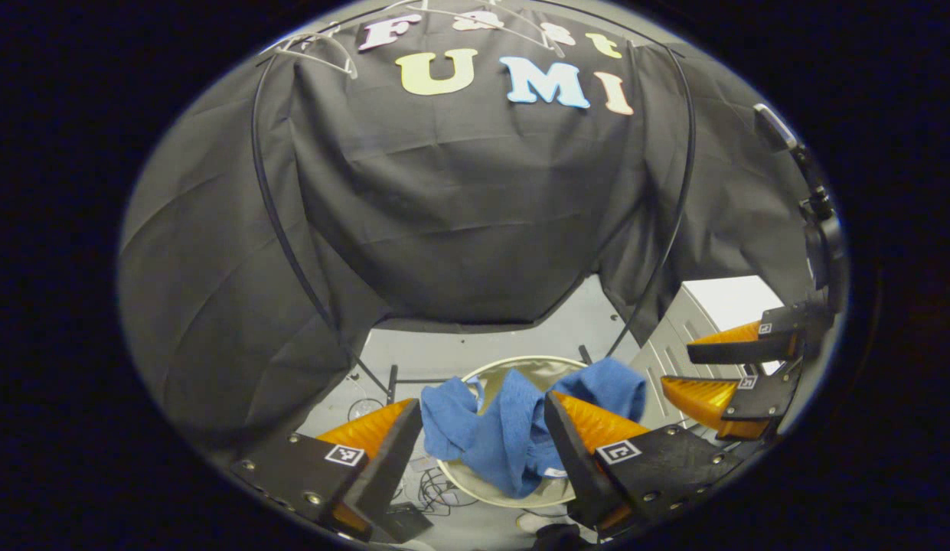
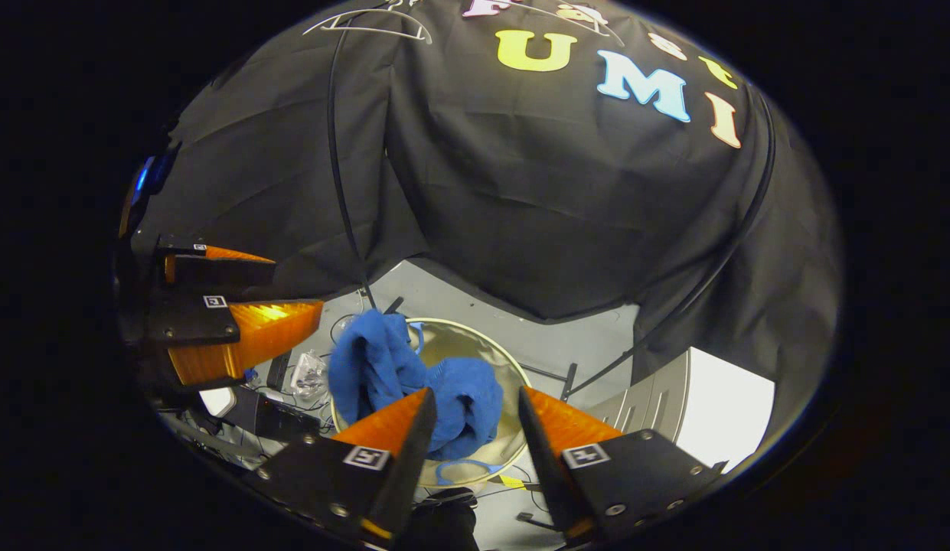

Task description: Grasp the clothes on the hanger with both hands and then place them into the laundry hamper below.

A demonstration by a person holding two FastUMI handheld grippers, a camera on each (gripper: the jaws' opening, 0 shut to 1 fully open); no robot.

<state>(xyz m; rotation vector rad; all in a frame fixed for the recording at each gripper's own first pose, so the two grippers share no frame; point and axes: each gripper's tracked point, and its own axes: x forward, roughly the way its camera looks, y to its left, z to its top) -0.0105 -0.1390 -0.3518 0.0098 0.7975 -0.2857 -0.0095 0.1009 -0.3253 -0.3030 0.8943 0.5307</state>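
Left gripper and right gripper, jaws apart, empty.

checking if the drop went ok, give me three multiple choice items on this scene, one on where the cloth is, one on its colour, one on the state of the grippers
1. Where does the cloth lie?
A. on a hanger
B. draped over the round hamper, partly inside
C. flat on the floor

2. What colour is the cloth?
A. red
B. white
C. blue

3. How do the left gripper and right gripper stand?
A. both open, holding nothing
B. both shut on the cloth
C. one open, one shut on a hanger

Answers:
1 B, it hangs over the hamper's rim and into its bowl in both views.
2 C, it is plainly blue.
3 A, each view shows its fingers spread, with the cloth lying below them.
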